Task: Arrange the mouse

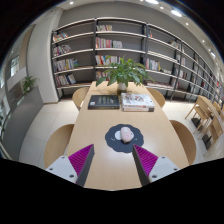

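Observation:
A small pale pink mouse (125,134) lies on a dark round mouse mat (123,139) on the light wooden table (100,130). My gripper (113,160) is open and empty, its two magenta pads (80,159) spread wide apart above the table. The mouse and the mat lie just ahead of the fingers, a little towards the right finger, and nothing stands between them.
A potted green plant (127,72) stands at the table's far end with a dark book (102,101) and an open magazine (138,100) in front of it. Wooden chairs (184,140) flank the table. Bookshelves (110,50) fill the back wall.

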The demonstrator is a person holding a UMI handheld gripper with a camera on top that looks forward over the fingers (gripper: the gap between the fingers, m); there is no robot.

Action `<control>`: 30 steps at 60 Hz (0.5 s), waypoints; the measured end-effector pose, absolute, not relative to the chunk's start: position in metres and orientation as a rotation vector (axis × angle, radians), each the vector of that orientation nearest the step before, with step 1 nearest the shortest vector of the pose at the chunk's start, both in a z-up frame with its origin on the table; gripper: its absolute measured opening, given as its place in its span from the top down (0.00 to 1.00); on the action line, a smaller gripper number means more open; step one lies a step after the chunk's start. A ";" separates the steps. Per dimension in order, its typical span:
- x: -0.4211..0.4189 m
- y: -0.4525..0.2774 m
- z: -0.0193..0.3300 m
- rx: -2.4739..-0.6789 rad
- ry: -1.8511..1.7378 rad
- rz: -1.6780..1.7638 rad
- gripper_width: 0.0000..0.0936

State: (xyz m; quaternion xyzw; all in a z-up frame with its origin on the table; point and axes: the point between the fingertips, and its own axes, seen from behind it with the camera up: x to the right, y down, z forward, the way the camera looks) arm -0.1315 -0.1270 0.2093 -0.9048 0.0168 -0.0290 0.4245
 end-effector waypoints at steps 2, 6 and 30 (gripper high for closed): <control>-0.133 -0.133 0.209 -2.266 0.040 -0.074 0.18; -0.136 -0.144 0.205 -2.269 0.036 -0.074 0.18; -0.145 -0.160 0.211 -2.252 0.021 -0.050 0.18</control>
